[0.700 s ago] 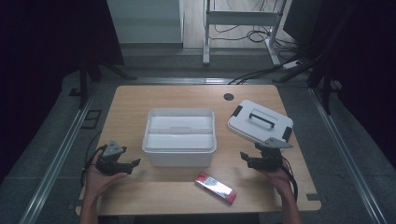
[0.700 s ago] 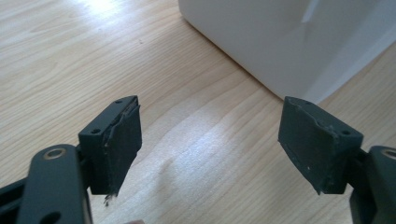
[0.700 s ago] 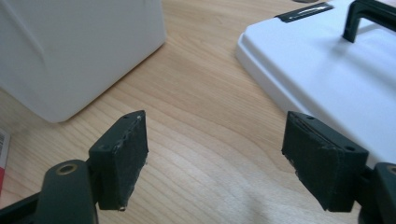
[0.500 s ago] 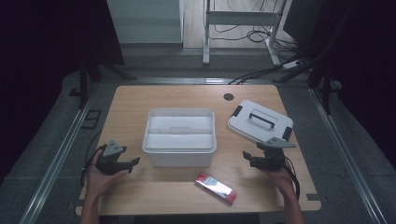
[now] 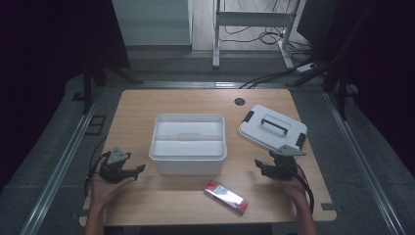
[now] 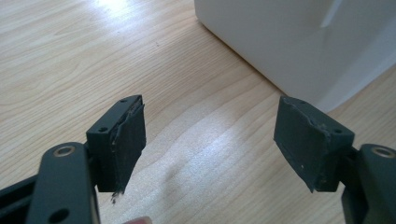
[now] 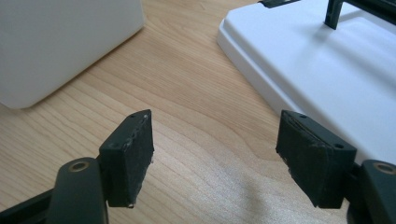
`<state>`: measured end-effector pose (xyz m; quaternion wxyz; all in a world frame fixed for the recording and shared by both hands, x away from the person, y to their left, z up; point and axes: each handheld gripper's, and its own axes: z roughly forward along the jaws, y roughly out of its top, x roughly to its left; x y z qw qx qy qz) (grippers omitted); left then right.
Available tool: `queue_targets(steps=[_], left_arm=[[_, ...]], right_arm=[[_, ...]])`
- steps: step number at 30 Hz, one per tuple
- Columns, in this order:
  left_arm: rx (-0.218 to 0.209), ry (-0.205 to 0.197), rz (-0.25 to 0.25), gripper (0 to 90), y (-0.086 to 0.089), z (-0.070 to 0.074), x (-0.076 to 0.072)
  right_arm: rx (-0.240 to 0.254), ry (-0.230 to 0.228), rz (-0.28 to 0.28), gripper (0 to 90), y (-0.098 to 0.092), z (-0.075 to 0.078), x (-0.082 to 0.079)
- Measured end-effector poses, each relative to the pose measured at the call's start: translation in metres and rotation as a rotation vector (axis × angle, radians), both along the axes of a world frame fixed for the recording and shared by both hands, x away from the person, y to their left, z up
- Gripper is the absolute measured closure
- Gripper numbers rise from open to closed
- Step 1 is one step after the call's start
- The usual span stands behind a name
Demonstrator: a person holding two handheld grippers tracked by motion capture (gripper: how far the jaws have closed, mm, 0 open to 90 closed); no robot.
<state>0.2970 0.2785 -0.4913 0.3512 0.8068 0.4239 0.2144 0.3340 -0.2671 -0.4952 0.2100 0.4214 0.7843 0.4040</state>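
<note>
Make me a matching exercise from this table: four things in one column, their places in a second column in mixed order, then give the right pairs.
Things:
1. white bin
2. white lid
3. red packet
4. left gripper

Places:
A. near edge of the table, in front of the bin
B. middle of the table
C. left of the bin, jaws open and empty
D. right of the bin, black handle facing up

Pairs: 1-B, 2-D, 3-A, 4-C
</note>
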Motion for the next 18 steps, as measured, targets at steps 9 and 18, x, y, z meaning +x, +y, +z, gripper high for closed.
queue_targets(steps=[9,18], left_arm=[[-0.055,-0.060,-0.005,26.2,0.009,0.027,0.005],[-0.068,-0.085,-0.093,28.2,0.013,0.061,0.019]], right_arm=[[-0.005,-0.009,0.018,28.4,0.002,0.002,-0.003],[-0.009,-0.011,0.019,28.6,-0.001,0.003,-0.003]])
